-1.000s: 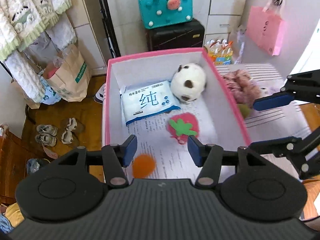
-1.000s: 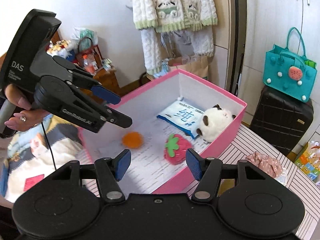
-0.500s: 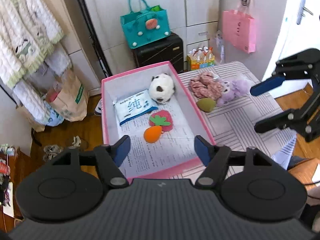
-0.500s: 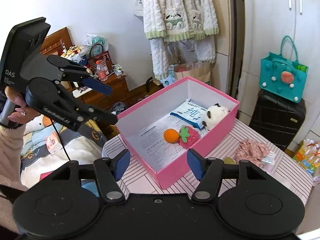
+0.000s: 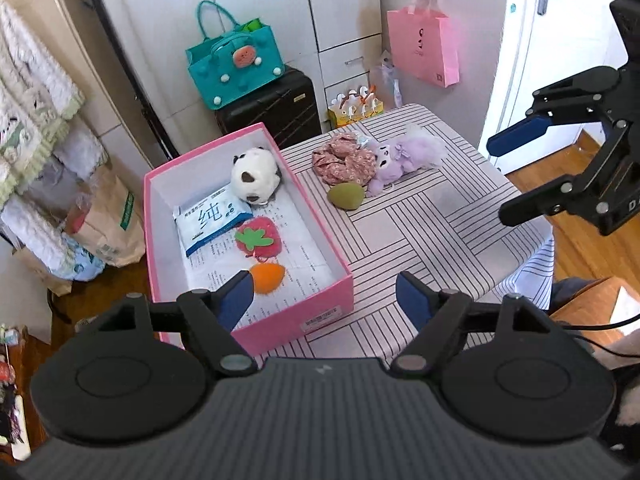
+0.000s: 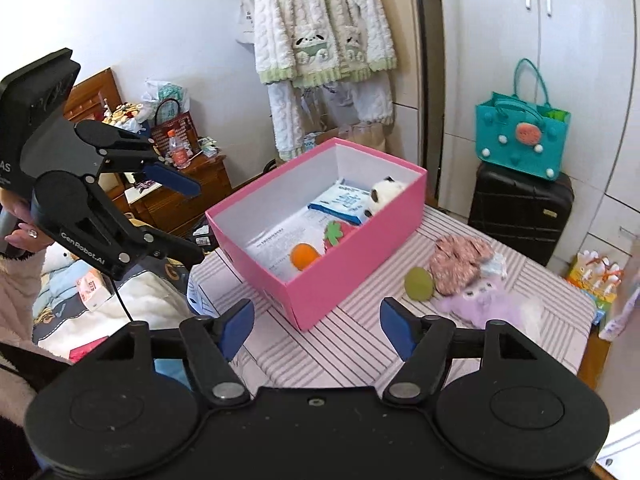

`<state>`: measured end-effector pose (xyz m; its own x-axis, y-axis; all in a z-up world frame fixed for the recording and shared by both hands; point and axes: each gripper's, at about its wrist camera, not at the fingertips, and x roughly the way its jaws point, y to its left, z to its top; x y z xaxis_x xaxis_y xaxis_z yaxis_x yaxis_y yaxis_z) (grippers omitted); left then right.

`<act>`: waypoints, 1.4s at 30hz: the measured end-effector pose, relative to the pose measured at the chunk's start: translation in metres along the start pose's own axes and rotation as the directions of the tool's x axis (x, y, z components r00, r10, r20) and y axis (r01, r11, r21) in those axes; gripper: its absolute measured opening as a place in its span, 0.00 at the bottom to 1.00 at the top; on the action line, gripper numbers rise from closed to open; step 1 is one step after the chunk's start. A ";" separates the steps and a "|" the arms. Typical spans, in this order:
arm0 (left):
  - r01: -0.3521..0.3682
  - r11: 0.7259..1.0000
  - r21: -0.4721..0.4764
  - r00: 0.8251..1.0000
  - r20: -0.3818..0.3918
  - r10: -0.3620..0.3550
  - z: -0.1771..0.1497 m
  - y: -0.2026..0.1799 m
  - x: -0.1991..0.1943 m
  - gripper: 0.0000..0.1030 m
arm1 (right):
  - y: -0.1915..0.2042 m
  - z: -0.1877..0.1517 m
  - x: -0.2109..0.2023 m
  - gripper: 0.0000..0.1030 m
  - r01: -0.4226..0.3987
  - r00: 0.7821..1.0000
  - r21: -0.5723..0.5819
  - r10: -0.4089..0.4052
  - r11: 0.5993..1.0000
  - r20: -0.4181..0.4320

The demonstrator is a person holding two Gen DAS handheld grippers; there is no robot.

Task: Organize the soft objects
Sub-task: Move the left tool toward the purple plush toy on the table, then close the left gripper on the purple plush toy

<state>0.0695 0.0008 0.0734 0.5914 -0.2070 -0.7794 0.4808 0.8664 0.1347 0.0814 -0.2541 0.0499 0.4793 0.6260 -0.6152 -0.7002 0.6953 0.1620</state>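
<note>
On a striped tablecloth (image 5: 420, 232), an open pink box (image 5: 320, 306) holds a panda plush (image 5: 254, 174), a blue-and-white wipes pack (image 5: 212, 220), a felt strawberry (image 5: 258, 238) and an orange sponge (image 5: 268, 277). Beside the box lie a green sponge (image 5: 346, 196), a floral scrunchie (image 5: 344, 158) and a purple plush (image 5: 404, 156). Both the left gripper (image 5: 324, 300) and the right gripper (image 6: 316, 326) have just been opening; their jaws stand spread with nothing between them, above the near table edge.

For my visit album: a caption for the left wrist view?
Open tongs above a pink box of soft toys; three more wait on the striped table.
</note>
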 end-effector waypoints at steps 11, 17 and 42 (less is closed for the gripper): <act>0.065 0.997 -0.042 0.998 0.007 -0.064 -0.002 -0.024 0.018 0.77 | -0.019 -0.044 -0.012 0.74 0.077 0.997 -0.011 -0.077 0.997 0.002; 0.048 0.999 -0.013 0.997 0.065 -0.047 0.001 -0.044 0.038 0.80 | -0.027 -0.058 0.003 0.75 0.161 0.987 -0.113 -0.160 0.980 0.021; 0.258 0.897 -0.358 0.959 0.210 -0.192 0.050 -0.056 0.181 0.84 | -0.135 -0.069 0.112 0.78 0.290 0.955 -0.165 -0.276 0.943 0.105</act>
<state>0.1814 -0.1080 -0.0448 0.6102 -0.4604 -0.6447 0.3521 0.8866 -0.2999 0.1927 -0.3021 -0.0943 0.7066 0.4436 -0.5512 -0.6082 0.7790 -0.1527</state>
